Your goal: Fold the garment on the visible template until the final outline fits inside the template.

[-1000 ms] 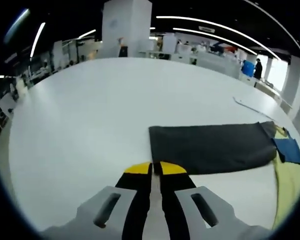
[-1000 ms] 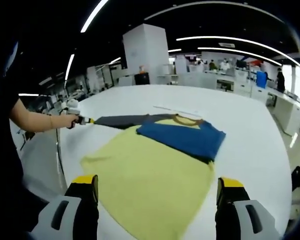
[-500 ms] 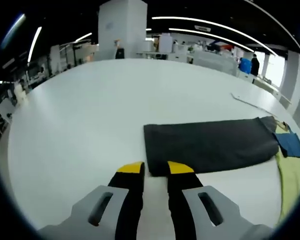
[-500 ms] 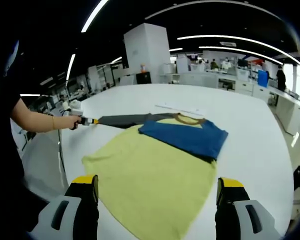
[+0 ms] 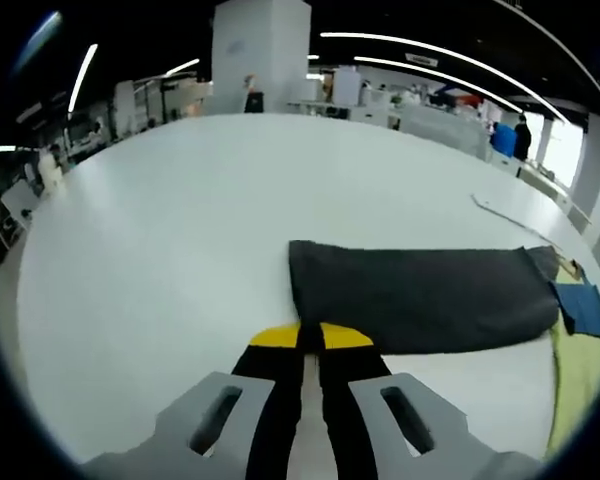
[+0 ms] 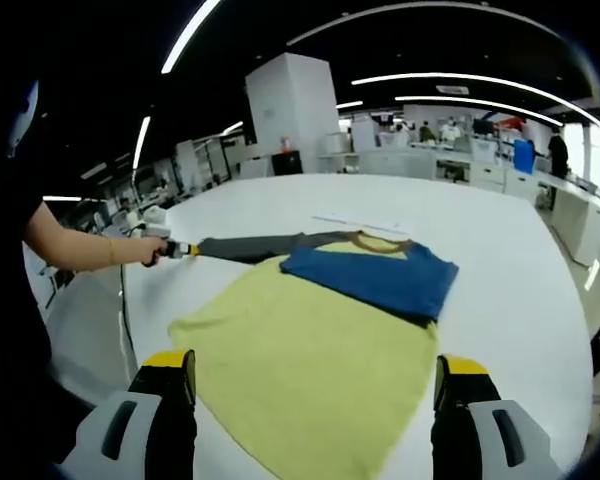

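L gripper [image 5: 310,337] pinching grey sleeve [image 5: 420,297] cuff edge.
R gripper [image 6: 315,380] spread wide, above yellow shirt [image 6: 310,370] hem, no contact.

In the left gripper view, the garment [image 5: 420,298] is cut off at 3 o'clock, so that its yellow body is seen merely as a strip. Whether the cuff of the dark sleeve [image 5: 310,290] is pinched by the left gripper [image 5: 310,337] cannot be told. In the right gripper view, the left gripper is too small for its jaws to be judged.
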A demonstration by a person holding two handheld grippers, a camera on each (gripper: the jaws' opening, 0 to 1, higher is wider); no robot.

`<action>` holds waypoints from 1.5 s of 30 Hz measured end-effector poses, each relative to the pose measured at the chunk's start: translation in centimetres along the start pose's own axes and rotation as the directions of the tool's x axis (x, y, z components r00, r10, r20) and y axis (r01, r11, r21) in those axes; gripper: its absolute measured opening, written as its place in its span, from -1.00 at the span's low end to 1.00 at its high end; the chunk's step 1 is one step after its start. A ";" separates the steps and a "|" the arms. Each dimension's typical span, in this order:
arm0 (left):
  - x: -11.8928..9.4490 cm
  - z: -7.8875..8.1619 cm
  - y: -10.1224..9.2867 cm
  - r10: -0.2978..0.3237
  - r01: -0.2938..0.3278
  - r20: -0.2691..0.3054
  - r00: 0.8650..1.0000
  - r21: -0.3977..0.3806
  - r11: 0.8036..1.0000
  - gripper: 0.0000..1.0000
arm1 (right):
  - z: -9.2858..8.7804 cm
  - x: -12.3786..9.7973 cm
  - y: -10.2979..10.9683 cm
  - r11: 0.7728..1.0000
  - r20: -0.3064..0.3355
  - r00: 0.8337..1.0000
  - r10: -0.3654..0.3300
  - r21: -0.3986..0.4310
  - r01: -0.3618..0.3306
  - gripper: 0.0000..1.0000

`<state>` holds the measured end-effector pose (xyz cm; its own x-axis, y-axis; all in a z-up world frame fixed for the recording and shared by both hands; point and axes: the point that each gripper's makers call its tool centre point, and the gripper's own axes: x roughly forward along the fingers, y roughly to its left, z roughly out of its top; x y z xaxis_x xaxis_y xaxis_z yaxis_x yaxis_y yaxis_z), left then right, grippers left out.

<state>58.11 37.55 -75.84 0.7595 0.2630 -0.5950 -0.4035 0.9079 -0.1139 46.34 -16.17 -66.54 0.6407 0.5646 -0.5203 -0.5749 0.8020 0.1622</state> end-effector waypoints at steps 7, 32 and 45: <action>0.0 0.3 0.1 0.001 -0.001 0.000 1.000 -0.031 1.000 -1.00 | -0.4 -0.2 -0.1 1.000 -0.016 1.000 -0.006 -0.005 0.006 0.98; -2.4 3.1 -3.2 -0.093 0.100 0.099 0.991 -0.076 0.992 -0.99 | -0.7 -0.3 0.0 1.000 -0.018 1.000 -0.006 -0.009 0.006 0.97; -3.0 4.9 -8.6 -0.223 0.238 0.154 0.963 -0.082 0.968 -0.99 | -0.9 -0.2 0.2 1.000 -0.018 1.000 0.006 -0.017 -0.006 0.97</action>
<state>61.80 30.55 -69.12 0.8996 0.1005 -0.4251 -0.2520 0.9143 -0.3171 45.66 -16.29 -67.13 0.6280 0.5656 -0.5345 -0.5876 0.7950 0.1509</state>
